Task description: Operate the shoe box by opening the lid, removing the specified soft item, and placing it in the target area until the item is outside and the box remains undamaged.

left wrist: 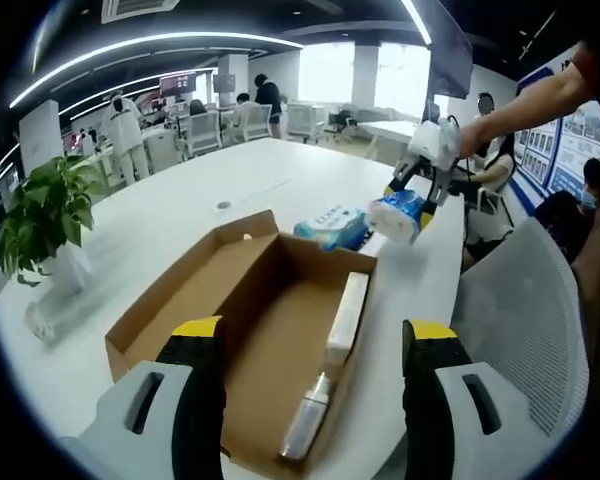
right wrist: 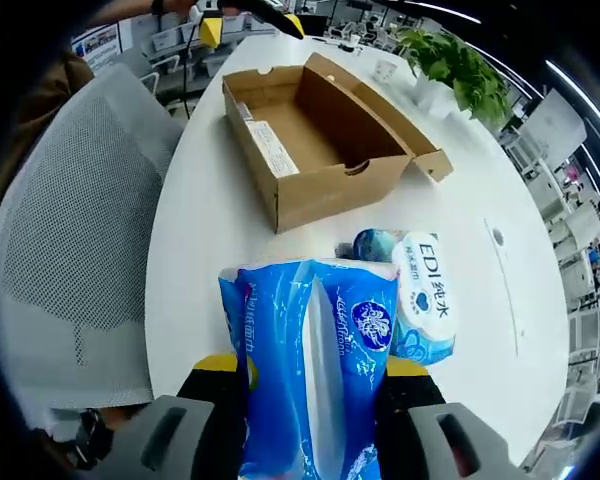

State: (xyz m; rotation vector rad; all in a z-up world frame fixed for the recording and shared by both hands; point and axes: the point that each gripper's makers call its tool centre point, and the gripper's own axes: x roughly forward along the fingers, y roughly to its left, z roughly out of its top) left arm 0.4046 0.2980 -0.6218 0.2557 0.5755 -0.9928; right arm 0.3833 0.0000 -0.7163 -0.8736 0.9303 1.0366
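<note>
Left gripper view: white table (left wrist: 180, 215) in an office, left tool (left wrist: 315, 345) apart, right tool (right wrist: 315, 375) clamping tissue pack (right wrist: 310, 350).

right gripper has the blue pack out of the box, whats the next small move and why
Probably lower it and let go. The right gripper is shut on the blue tissue pack, held above the white table beside another tissue pack, clear of the open shoe box.

Brown cardboard shoe box (right wrist: 320, 140), blue-and-white tissue pack (right wrist: 315, 350), white table (left wrist: 180, 210), possibly yellow-tipped jaws.
</note>
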